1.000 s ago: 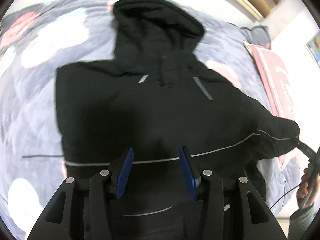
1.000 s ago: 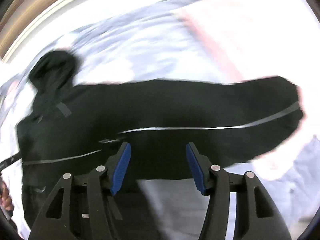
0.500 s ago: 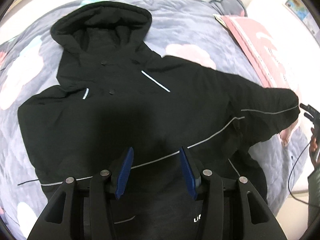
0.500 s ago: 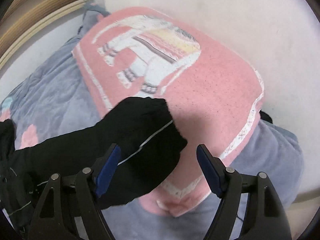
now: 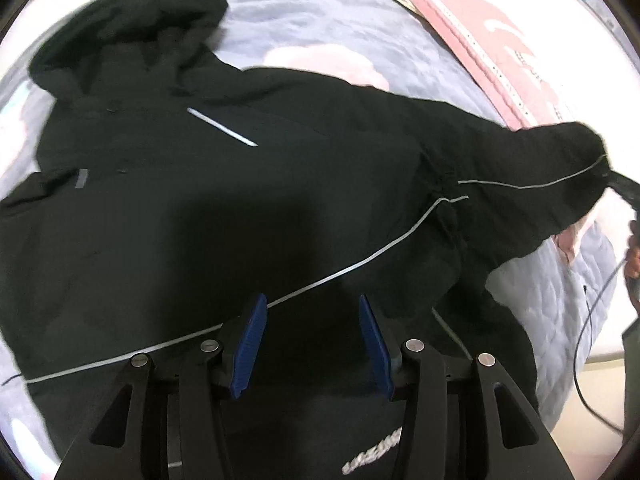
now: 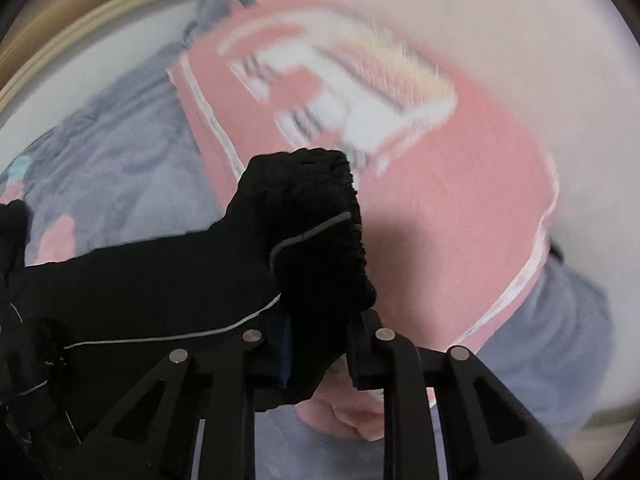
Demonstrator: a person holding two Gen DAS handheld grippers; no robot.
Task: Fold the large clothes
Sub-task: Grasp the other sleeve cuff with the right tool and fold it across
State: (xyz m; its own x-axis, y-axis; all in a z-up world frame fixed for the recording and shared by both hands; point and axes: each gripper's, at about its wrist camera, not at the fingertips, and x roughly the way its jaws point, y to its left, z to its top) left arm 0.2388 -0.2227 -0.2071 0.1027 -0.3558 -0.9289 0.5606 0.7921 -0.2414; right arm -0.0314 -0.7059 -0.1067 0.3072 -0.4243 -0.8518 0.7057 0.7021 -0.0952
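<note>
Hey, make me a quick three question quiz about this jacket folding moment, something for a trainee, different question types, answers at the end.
1. True or false: the right gripper is shut on the sleeve cuff of the black hooded jacket.
2. The left gripper is: A) open above the jacket, B) clamped on the hood, C) out of view.
3. Fill in: the cuff lies over a ____ pillow with an elephant print.

Key: 1 true; 2 A; 3 pink.

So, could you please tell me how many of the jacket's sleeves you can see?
1 clearly: the right-hand sleeve stretches toward the pink pillow, its cuff clamped in the right gripper. The other sleeve seems hidden at the frame's left edge.
</note>
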